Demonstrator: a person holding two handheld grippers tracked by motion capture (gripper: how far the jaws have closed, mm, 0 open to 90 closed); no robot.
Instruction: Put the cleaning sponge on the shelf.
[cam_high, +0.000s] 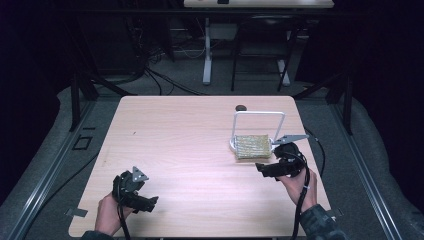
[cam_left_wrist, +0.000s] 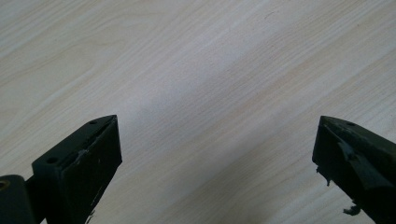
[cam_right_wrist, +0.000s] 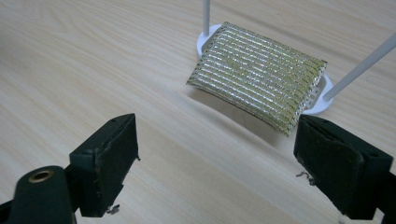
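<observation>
Resting flat on the white wire rack's (cam_high: 258, 116) base, right-centre of desk (cam_high: 190, 145): gold-silver scouring pad (cam_right_wrist: 257, 77). Right gripper (cam_right_wrist: 215, 163) jaws spread wide, empty, just short of pad's near edge. Left gripper (cam_left_wrist: 217, 163) also wide apart, empty, over bare wood at desk's near-left corner. Small dark object (cam_high: 241, 107) beyond rack.

The worktop (cam_high: 190, 145) is a pale wood-grain board with rounded corners, standing on a grey floor (cam_high: 45, 165); on its right half stands a white wire rack (cam_high: 257, 120), an upright loop rising from a flat base that rests on the wood; a gold and silver ribbed scouring pad (cam_high: 253, 147) lies over that base, its near edge reaching onto the bare board; a small dark object (cam_high: 241, 107), too small to identify, sits near the far edge, just beyond the rack.
</observation>
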